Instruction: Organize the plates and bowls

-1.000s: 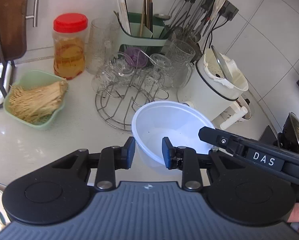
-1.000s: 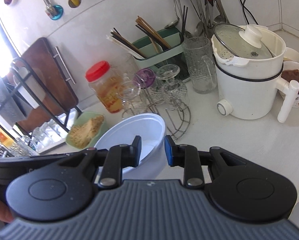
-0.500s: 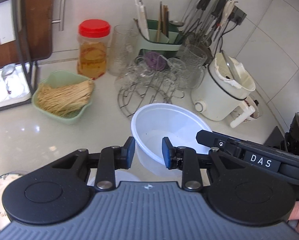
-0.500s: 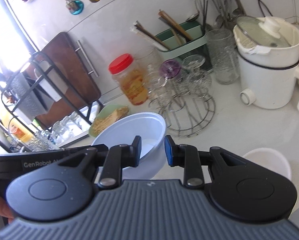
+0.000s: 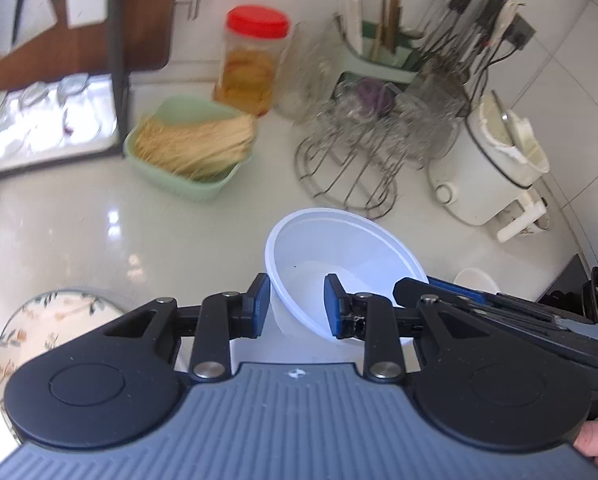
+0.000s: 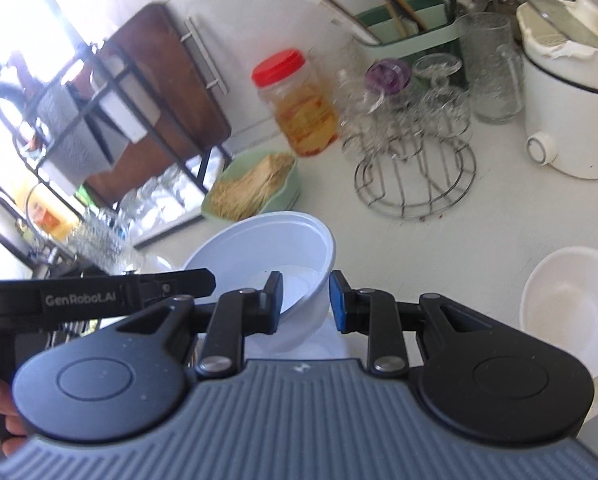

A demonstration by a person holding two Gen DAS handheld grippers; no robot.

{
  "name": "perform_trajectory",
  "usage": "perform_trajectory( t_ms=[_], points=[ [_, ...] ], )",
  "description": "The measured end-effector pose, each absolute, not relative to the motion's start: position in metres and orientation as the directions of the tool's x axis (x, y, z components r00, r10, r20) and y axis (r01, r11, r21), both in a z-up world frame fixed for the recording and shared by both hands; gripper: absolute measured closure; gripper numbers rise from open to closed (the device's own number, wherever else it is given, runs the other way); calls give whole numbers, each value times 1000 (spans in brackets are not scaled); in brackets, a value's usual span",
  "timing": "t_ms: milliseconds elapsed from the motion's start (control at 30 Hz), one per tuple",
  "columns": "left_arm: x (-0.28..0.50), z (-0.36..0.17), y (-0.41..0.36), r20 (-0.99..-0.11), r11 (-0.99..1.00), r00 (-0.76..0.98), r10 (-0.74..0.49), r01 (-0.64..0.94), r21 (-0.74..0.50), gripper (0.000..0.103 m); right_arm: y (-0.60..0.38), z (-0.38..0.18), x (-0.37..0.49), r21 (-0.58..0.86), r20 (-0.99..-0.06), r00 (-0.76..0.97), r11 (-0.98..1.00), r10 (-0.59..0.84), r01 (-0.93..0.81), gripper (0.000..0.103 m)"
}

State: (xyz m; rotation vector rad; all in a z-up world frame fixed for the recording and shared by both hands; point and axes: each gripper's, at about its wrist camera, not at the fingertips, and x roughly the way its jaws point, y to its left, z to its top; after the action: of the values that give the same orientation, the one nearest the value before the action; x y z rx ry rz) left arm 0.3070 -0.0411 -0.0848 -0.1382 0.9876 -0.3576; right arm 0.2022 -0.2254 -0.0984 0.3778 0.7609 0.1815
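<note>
I am holding the white bowl [image 5: 341, 256] by its thin rim in both jaws, so it could be slipping and dropping onto the bench [image 5: 99, 240].

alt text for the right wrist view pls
The right gripper clamps the near rim of a white plastic bowl held above a white counter, with the left gripper on its far side. A smaller white bowl sits at right; jar, glasses and cooker stand behind.

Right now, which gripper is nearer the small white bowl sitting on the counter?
Right. The right gripper holds the large white bowl beside the small white bowl; the left gripper grips the opposite rim, farther away.
</note>
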Motion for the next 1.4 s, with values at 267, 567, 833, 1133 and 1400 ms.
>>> perform_trajectory(
  t_ms=[267,567,833,1133,1400],
  points=[
    [303,-119,-31,-829,936,436,-350,200,-290,70,-212,-124,197,354,-690,672,935,268,-9,75],
    [301,-130,-33,-847,941,412,-335,187,-281,69,-206,-143,196,338,-737,627,941,253,19,74],
    [306,-121,-36,-850,947,420,-317,181,-264,62,-211,-135,193,365,-717,646,931,261,29,73],
    [309,-89,-56,-812,935,469,-346,245,-257,61,-229,-105,192,348,-663,716,937,218,37,73],
    [309,-63,-81,-763,907,505,-404,326,-266,61,-251,-83,179,315,-629,763,946,150,74,73]
  ],
)
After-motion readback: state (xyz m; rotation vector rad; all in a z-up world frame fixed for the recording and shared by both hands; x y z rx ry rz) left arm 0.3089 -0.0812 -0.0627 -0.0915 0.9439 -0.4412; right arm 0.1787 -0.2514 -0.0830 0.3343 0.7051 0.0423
